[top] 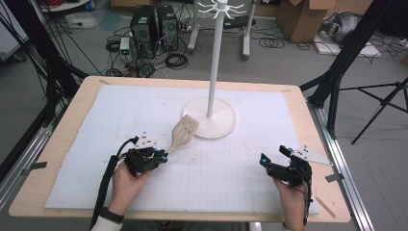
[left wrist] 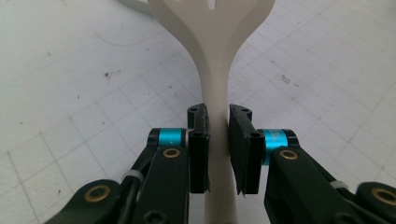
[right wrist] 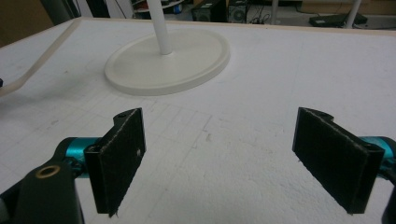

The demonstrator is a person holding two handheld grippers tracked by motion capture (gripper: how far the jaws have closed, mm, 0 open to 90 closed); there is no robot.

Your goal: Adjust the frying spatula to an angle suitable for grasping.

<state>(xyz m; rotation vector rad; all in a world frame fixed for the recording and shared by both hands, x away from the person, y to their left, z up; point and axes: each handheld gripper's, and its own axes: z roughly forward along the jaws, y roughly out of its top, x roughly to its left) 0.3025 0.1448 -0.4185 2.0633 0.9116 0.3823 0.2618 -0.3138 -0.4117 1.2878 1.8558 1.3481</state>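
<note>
1. High view: my left gripper [top: 162, 156] sits at the near left of the white mat [top: 120, 120], closed around the handle of a cream slotted spatula [top: 183, 133]; the spatula runs up and to the right from my jaws, and its slotted blade ends over the near-left rim of the round base of the white stand [top: 211, 118]; I cannot tell from here whether the blade touches that base; my right gripper [top: 274, 156] rests at the near right of the mat, well apart from the spatula, with nothing between its jaws; the mat covers a wooden table [top: 62, 139].

2. Left gripper view: my 2 black jaws stand close together with the spatula [left wrist: 215, 70] handle between them; both pads press against the sides of the handle, so I am gripping it; the handle widens towards the blade at the top edge; the gridded mat [left wrist: 70, 93] lies beneath.

3. Right gripper view: my right gripper [right wrist: 219, 158] has its jaws spread wide, holding nothing; bare mat [right wrist: 289, 74] shows between the 2 pads; the stand [right wrist: 163, 60] rises from its round base ahead and to the left; a cream edge of the spatula [right wrist: 42, 60] curves in at the far left.
</note>
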